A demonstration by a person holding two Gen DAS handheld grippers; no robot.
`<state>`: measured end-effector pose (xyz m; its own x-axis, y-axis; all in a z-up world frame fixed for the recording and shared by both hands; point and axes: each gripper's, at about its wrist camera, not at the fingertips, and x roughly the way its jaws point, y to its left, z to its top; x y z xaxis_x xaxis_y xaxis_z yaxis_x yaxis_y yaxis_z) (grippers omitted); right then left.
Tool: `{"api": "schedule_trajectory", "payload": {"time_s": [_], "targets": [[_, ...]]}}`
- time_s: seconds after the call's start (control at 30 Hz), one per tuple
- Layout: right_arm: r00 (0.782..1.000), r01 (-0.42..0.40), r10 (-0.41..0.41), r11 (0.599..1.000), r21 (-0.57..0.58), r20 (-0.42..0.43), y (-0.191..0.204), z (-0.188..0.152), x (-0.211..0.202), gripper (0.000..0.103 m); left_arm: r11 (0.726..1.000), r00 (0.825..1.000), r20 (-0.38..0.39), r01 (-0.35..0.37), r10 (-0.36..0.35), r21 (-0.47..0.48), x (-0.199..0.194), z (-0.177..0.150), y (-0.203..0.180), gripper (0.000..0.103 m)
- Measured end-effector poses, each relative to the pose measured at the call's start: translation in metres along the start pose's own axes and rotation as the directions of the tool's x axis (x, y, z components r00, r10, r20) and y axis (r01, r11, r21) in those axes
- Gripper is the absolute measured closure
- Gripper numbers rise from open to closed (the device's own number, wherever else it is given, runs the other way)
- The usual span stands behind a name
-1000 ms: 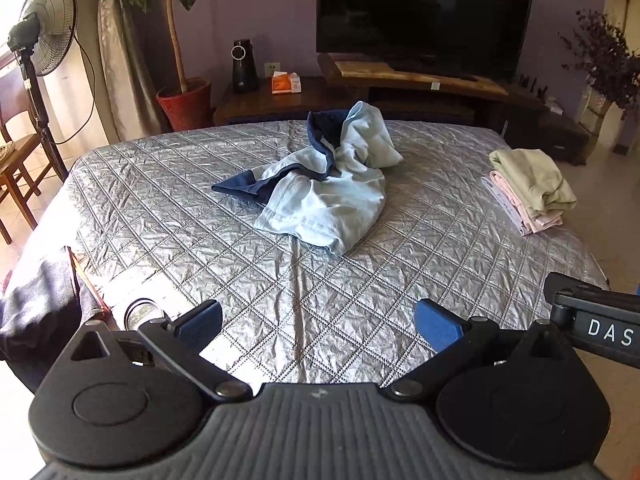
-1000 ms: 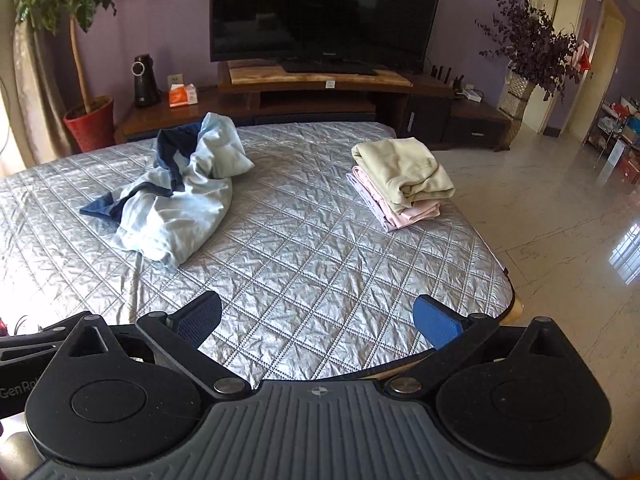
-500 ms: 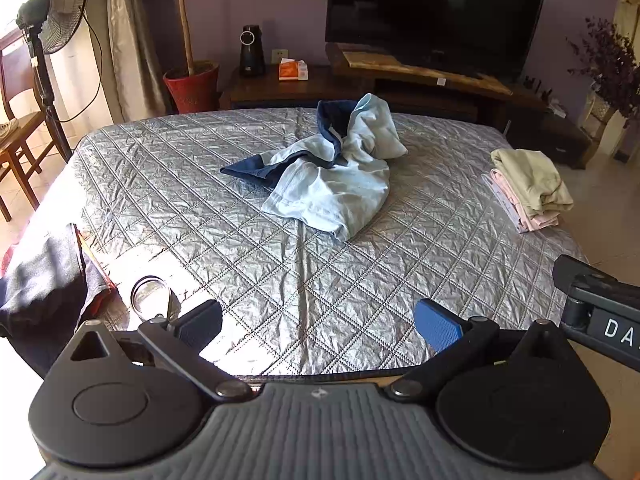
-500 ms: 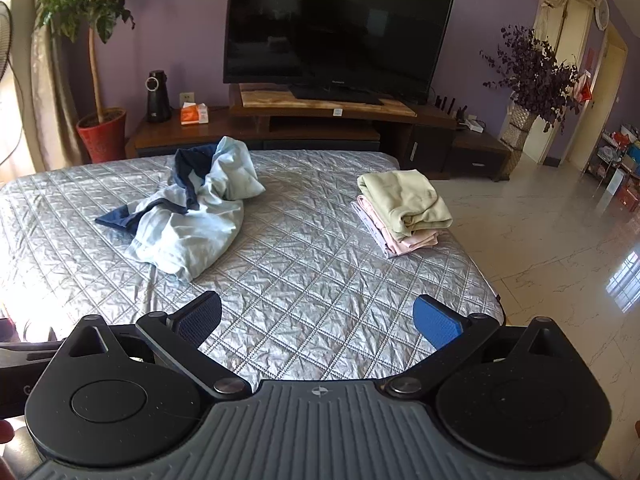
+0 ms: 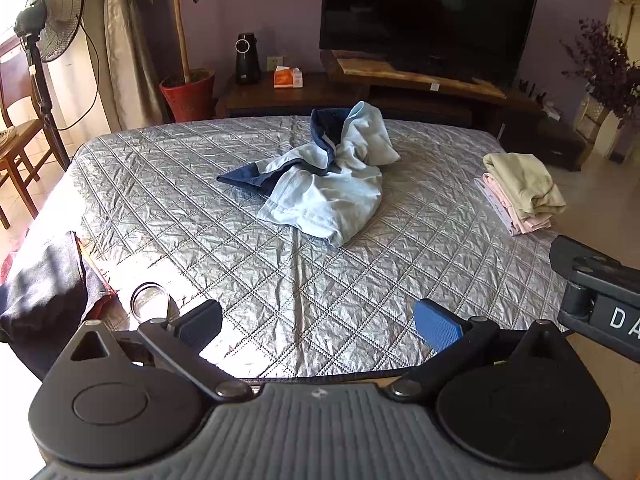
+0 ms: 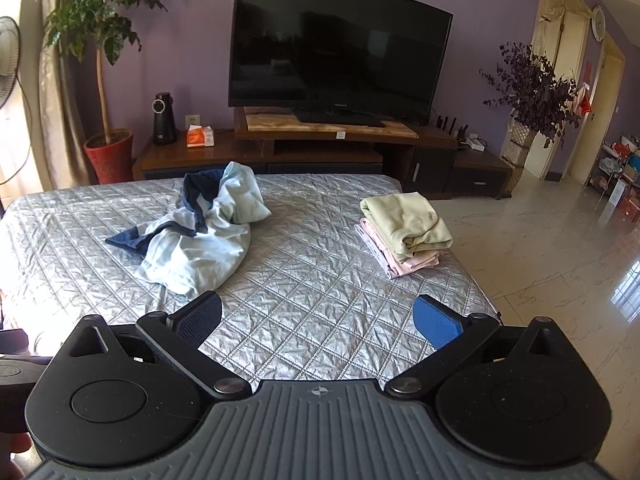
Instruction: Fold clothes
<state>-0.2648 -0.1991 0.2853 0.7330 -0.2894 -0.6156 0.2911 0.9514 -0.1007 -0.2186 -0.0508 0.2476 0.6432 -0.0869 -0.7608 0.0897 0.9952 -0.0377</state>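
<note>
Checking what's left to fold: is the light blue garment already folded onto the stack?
No, the light blue garment lies crumpled mid-bed, apart from the folded stack at the bed's right edge.

I see purple wall, dark TV on wooden stand beyond bed's far edge. Silver quilted bed mid-room. Potted tree and standing fan left, by sunlit curtain. Glossy marble floor right, toward open doorway.
</note>
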Motion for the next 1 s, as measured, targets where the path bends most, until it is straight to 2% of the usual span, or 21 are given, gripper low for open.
{"api": "schedule_trajectory", "payload": {"time_s": [0.37, 0.5, 0.6, 0.63, 0.73, 0.8, 0.87, 0.93, 1.0], "targets": [[0.999, -0.029, 0.03, 0.999, 0.015, -0.027, 0.001, -0.004, 0.014, 0.0, 1.0, 1.0, -0.005, -0.021, 0.021, 0.006, 0.009, -0.003, 0.006, 0.001], [0.994, -0.071, 0.078, 0.993, 0.09, -0.078, -0.008, -0.012, 0.046, 0.0, 1.0, 0.999, -0.031, -0.02, 0.02, -0.006, 0.027, -0.006, 0.016, 0.001], [0.991, -0.057, 0.067, 0.994, 0.093, -0.114, -0.007, -0.023, 0.072, 0.001, 1.0, 0.999, -0.042, -0.011, 0.01, -0.009, 0.043, -0.009, 0.025, 0.001], [0.992, -0.049, 0.057, 0.996, 0.081, -0.108, -0.005, -0.026, 0.075, 0.002, 1.0, 0.999, -0.044, 0.001, -0.001, -0.013, 0.048, -0.01, 0.028, 0.001], [0.999, -0.041, 0.041, 0.998, 0.04, -0.01, 0.001, -0.031, 0.075, 0.0, 0.999, 0.999, -0.045, 0.026, -0.027, -0.019, 0.062, -0.012, 0.039, 0.001], [0.997, -0.05, 0.049, 0.999, 0.016, 0.067, 0.005, -0.032, 0.076, 0.0, 1.0, 0.999, -0.036, 0.009, -0.009, -0.009, 0.072, -0.013, 0.044, 0.001], [0.988, -0.105, 0.109, 0.994, -0.042, 0.107, 0.01, -0.032, 0.09, 0.0, 1.0, 1.0, -0.006, -0.009, 0.009, 0.009, 0.082, -0.012, 0.049, 0.002], [0.981, -0.166, 0.176, 0.979, -0.117, 0.082, 0.018, -0.029, 0.114, 0.0, 0.999, 0.999, 0.038, -0.017, 0.016, 0.029, 0.089, -0.011, 0.054, 0.001], [0.975, -0.199, 0.209, 0.973, -0.119, 0.079, 0.021, -0.019, 0.139, 0.001, 0.998, 0.996, 0.082, -0.036, 0.032, 0.054, 0.098, -0.008, 0.057, 0.001]]}}
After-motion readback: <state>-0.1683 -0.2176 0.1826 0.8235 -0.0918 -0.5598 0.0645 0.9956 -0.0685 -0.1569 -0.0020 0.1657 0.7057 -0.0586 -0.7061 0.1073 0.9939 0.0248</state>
